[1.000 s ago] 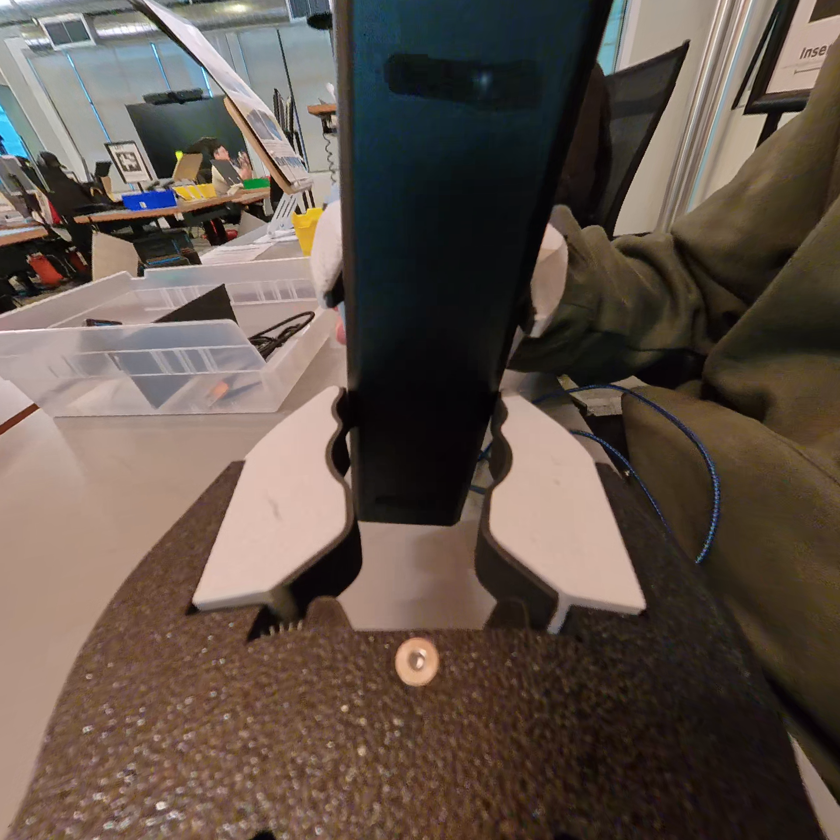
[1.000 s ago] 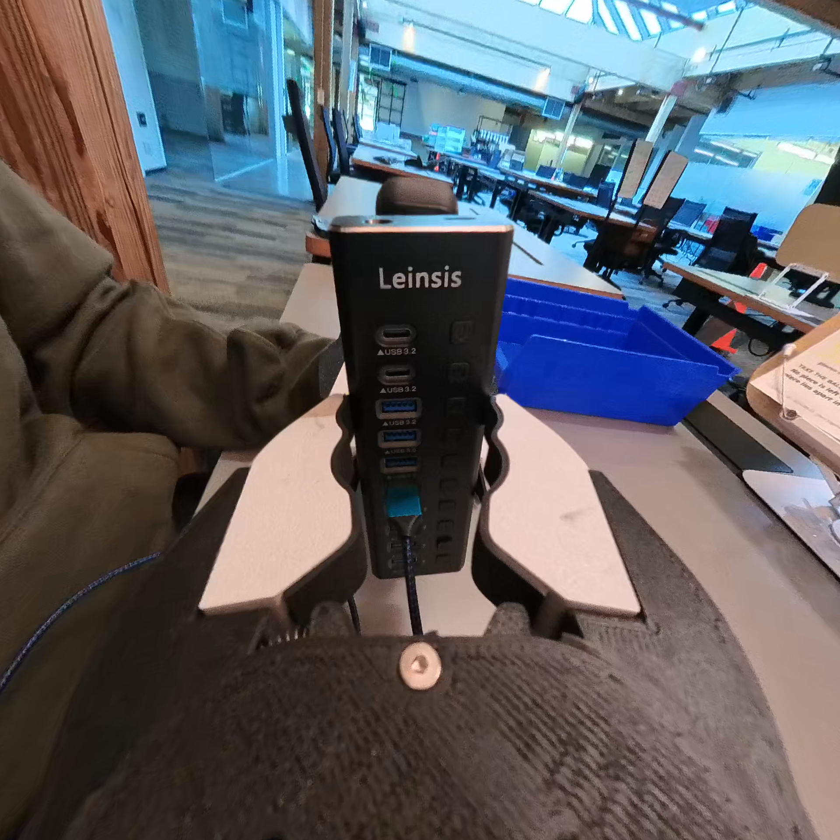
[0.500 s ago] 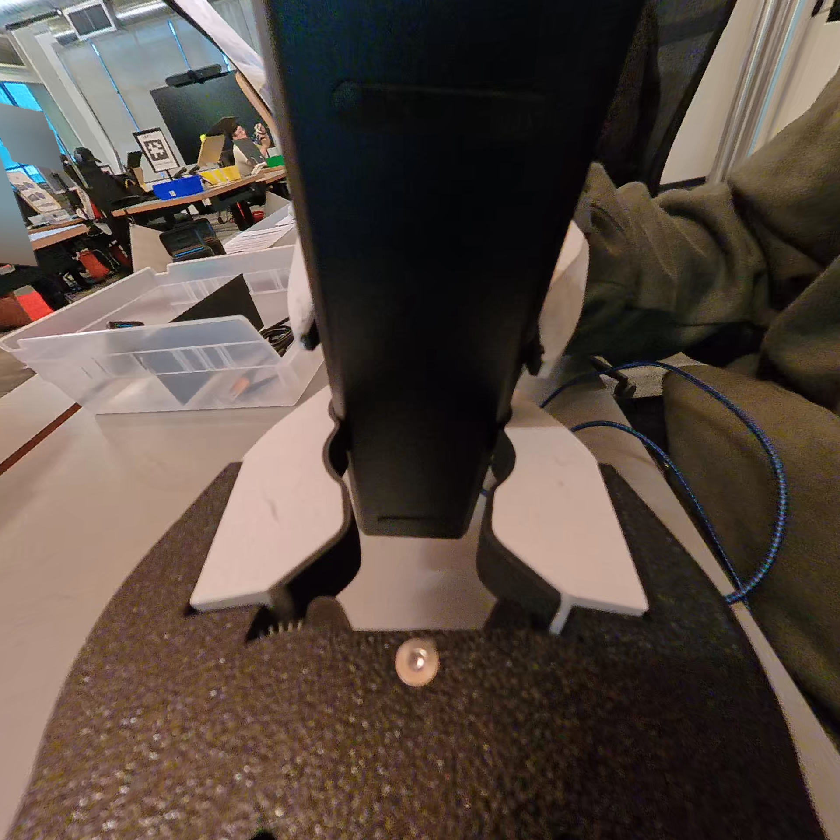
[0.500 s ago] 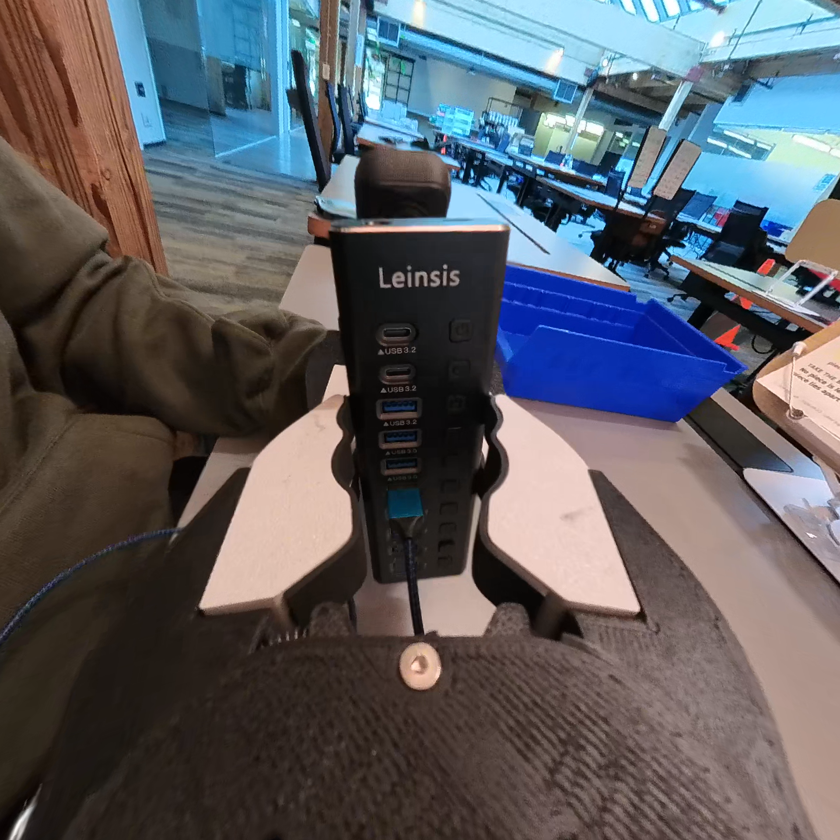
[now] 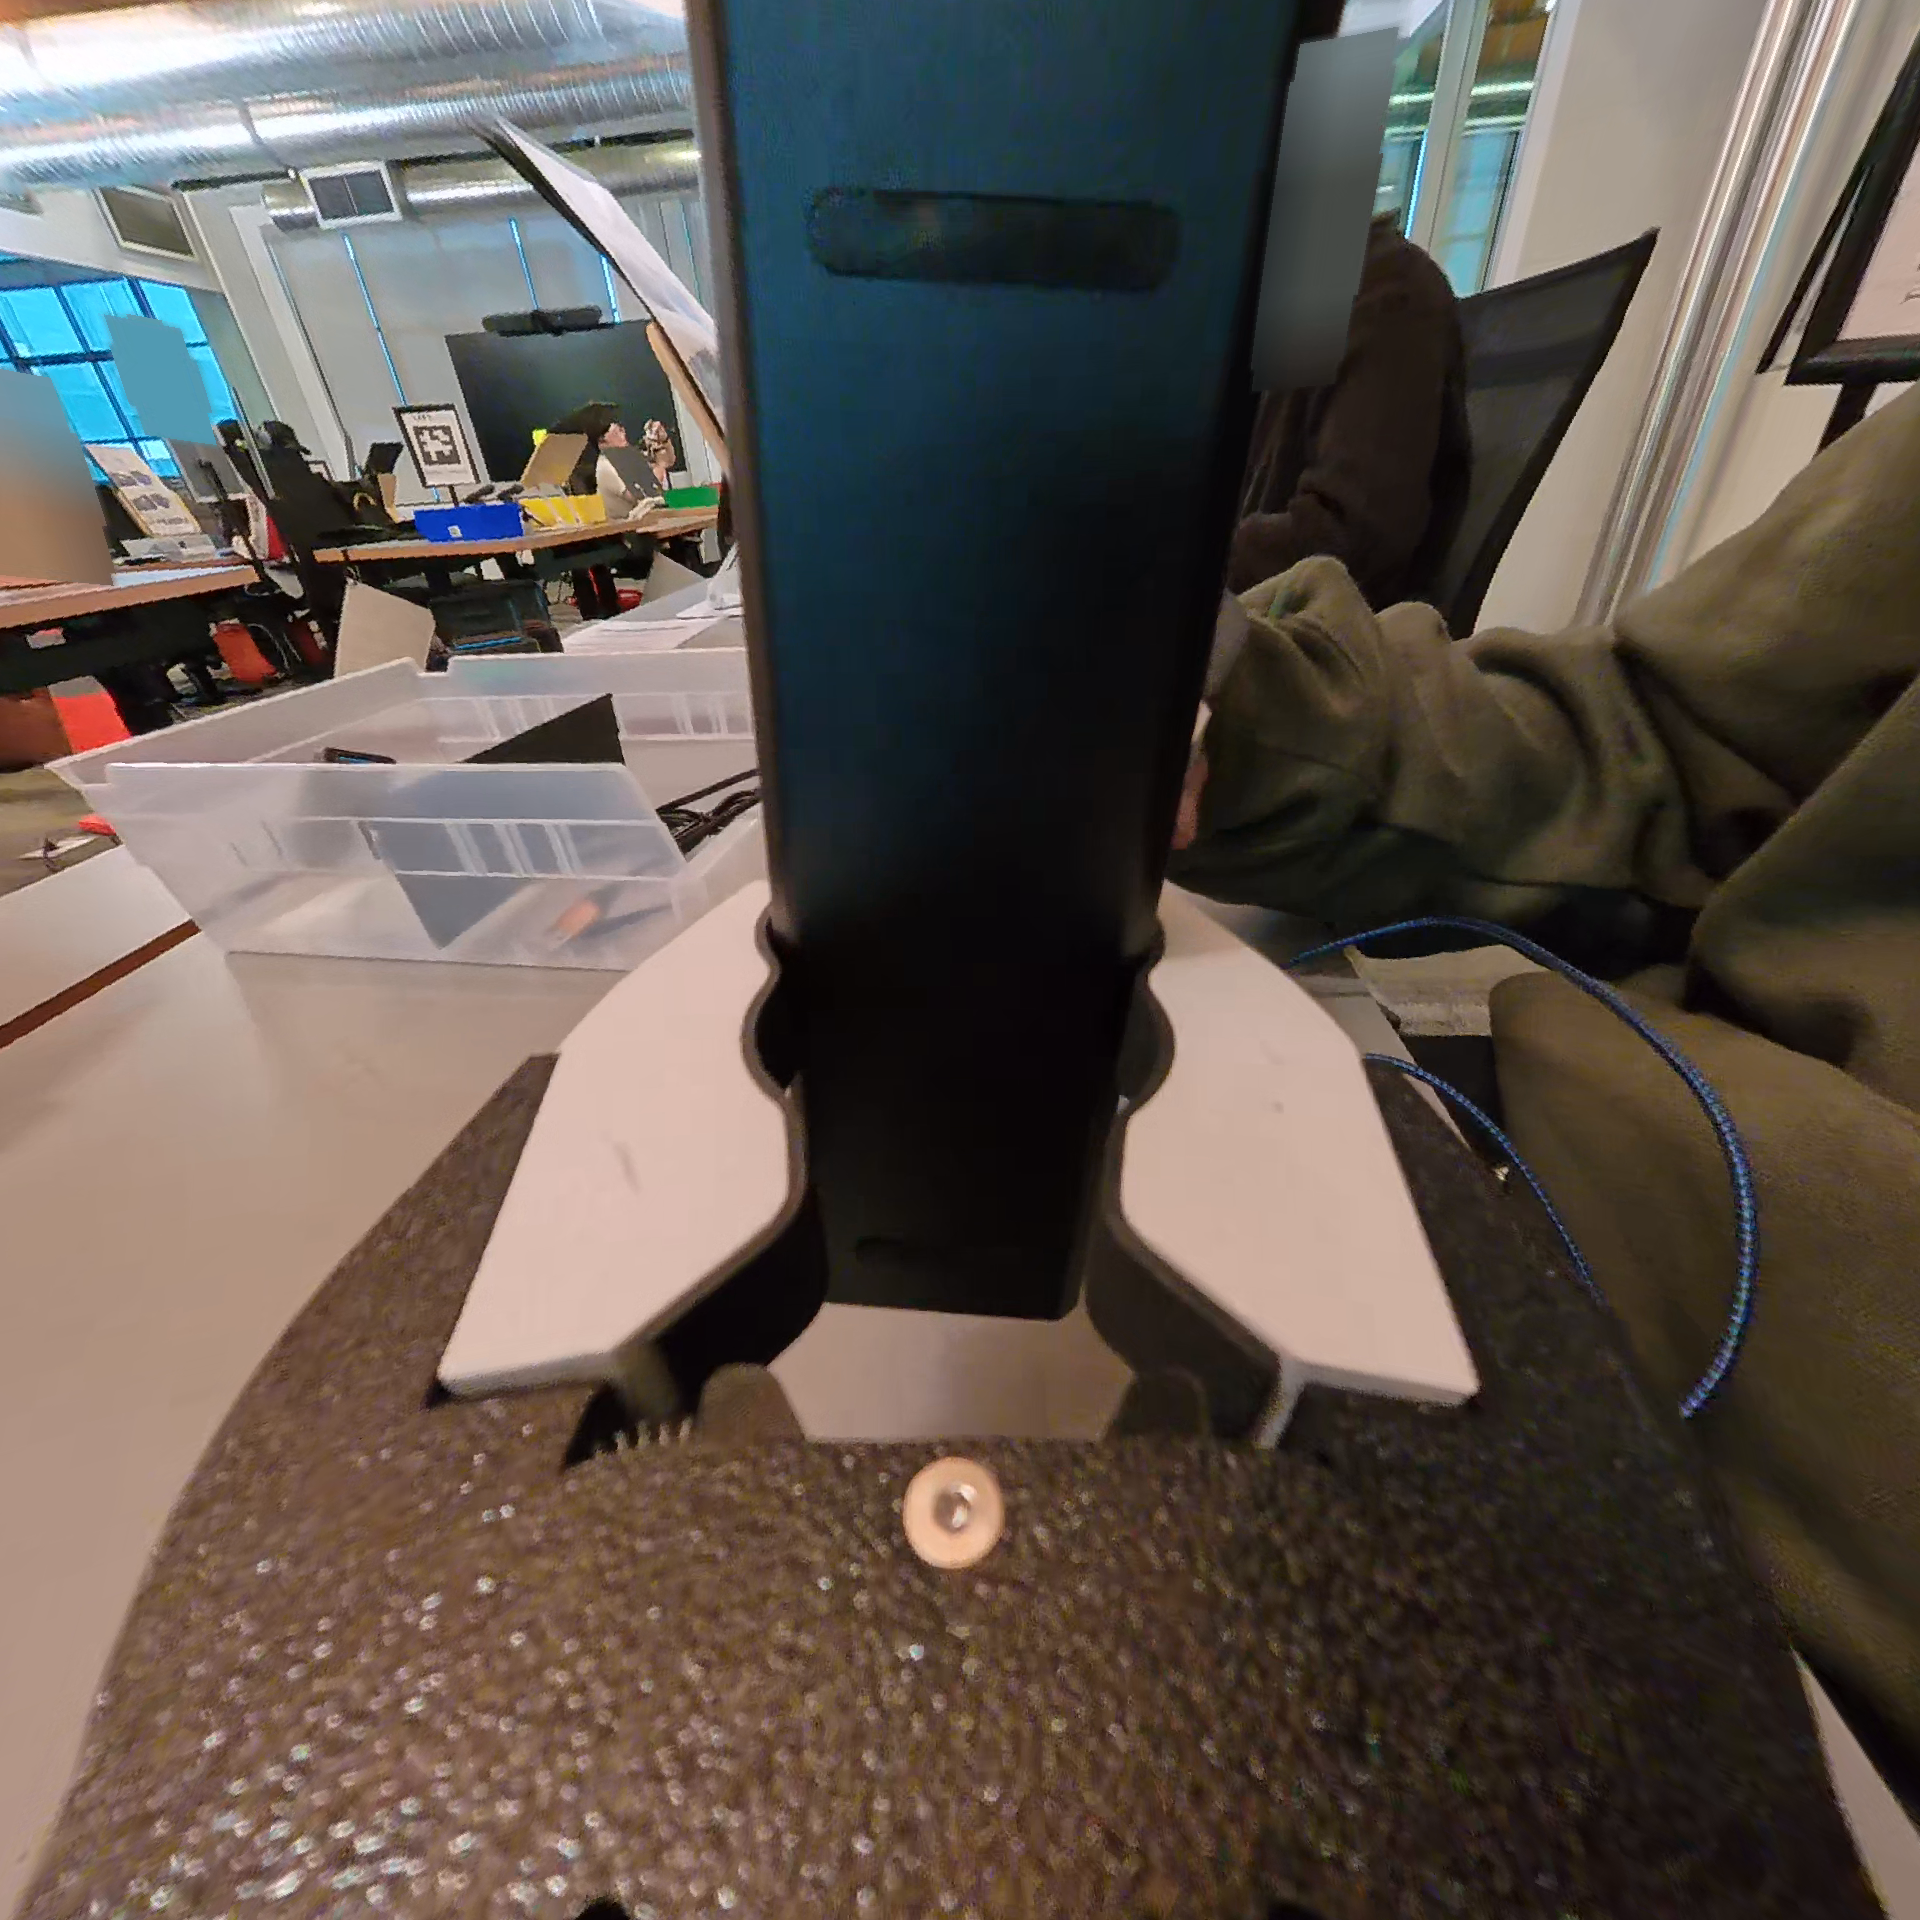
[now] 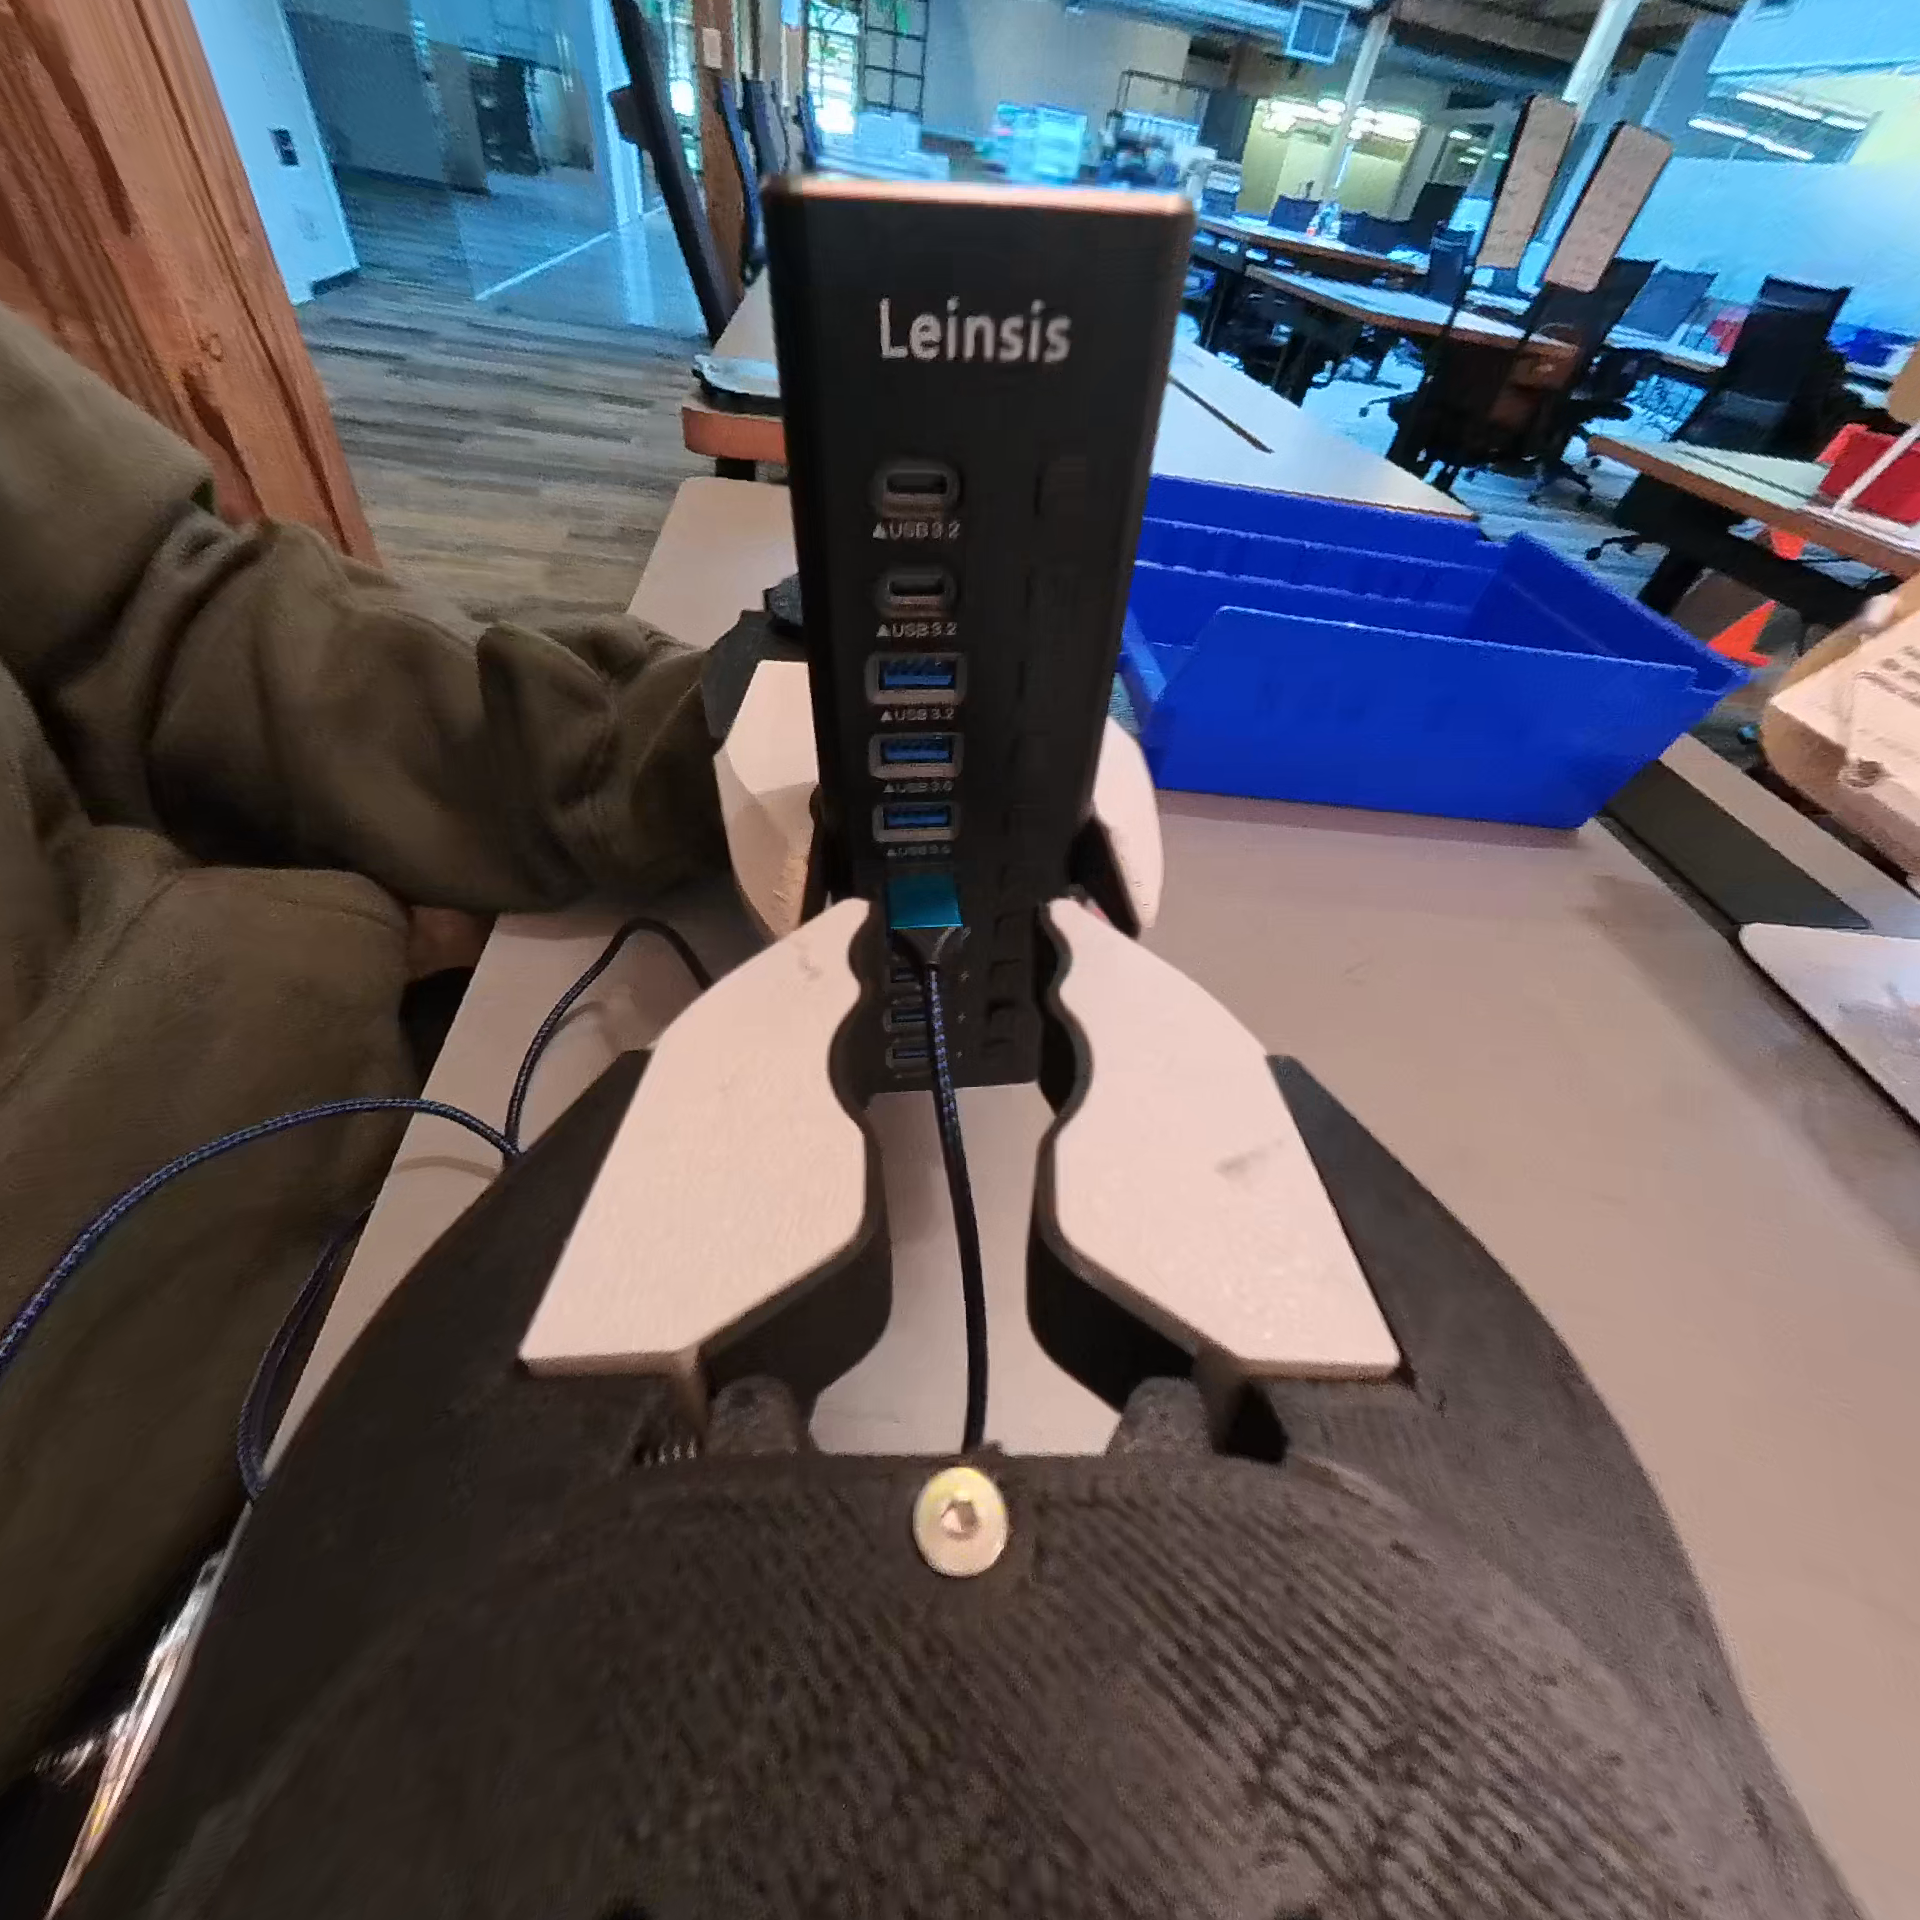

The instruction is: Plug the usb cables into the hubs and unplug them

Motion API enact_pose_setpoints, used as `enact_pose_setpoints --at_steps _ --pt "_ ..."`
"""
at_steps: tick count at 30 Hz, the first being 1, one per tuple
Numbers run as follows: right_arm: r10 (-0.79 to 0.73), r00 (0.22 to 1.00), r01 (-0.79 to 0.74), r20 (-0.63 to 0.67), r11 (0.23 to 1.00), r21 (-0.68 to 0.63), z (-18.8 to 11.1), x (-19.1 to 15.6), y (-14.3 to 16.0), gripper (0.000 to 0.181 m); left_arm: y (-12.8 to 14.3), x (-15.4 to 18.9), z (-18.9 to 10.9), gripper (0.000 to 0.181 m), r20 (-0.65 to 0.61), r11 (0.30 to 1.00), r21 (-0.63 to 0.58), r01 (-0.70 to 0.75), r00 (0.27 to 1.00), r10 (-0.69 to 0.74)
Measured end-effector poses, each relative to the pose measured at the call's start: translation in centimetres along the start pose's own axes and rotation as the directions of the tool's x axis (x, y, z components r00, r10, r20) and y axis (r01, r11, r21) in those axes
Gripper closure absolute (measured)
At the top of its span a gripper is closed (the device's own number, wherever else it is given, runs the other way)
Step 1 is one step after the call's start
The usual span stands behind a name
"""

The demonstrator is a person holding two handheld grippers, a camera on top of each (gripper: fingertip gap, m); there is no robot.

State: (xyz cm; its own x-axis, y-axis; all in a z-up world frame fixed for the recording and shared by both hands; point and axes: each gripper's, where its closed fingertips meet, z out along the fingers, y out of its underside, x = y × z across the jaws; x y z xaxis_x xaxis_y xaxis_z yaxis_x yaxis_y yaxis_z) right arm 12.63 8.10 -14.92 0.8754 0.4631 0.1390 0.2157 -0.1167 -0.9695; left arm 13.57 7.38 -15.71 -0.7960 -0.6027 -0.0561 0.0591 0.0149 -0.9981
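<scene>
A: Where's the hub (image 5: pixel 987 623)?
B: Upright over the table (image 6: pixel 1455 1039) — left gripper (image 5: pixel 961 1039) clamps its lower end from behind.
A: Right gripper (image 6: pixel 951 966)?
B: Narrow, flanking the hub's base; whether it grips, I can't tell.
A: Step?
B: 1 cable (image 6: pixel 961 1195) is in — likely unplugging: pinch the plug (image 6: pixel 923 902), pull straight.

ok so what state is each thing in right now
left gripper: shut on the hub
right gripper: open, cable running between its fingers
hub: upright, one port occupied, other visible ports free
plug: seated in the hub
</scene>
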Motion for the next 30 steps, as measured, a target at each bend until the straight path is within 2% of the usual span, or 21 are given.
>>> enact_pose_setpoints --at_steps 3,6,11,21,30 --pt "-0.002 0.999 0.002 0.044 1.000 0.014 0.6 -0.8 -0.1 0.167 -0.1 0.2 0.0 0.121 -0.006 1.000 0.004 -0.009 1.000 0.009" --pt "-0.006 0.999 0.005 0.035 1.000 0.016 0.9 -0.8 -0.3 0.168 -0.3 0.1 -0.1 0.121 -0.006 1.000 0.014 -0.007 1.000 0.007" --pt "-0.045 0.998 0.047 0.041 0.997 -0.062 0.7 -1.2 -0.8 0.168 -1.0 0.6 -0.2 0.121 -0.035 0.998 0.058 -0.006 0.999 0.008" --pt "-0.106 0.993 0.114 0.050 0.972 -0.203 -0.3 -1.6 0.0 0.167 -0.7 1.1 0.6 0.121 -0.023 0.998 0.001 -0.062 0.998 0.062" --pt "-0.155 0.986 0.167 0.066 0.954 -0.250 -0.9 -2.1 0.0 0.167 -0.9 1.7 0.9 0.121 -0.045 0.996 -0.015 -0.083 0.996 0.082"
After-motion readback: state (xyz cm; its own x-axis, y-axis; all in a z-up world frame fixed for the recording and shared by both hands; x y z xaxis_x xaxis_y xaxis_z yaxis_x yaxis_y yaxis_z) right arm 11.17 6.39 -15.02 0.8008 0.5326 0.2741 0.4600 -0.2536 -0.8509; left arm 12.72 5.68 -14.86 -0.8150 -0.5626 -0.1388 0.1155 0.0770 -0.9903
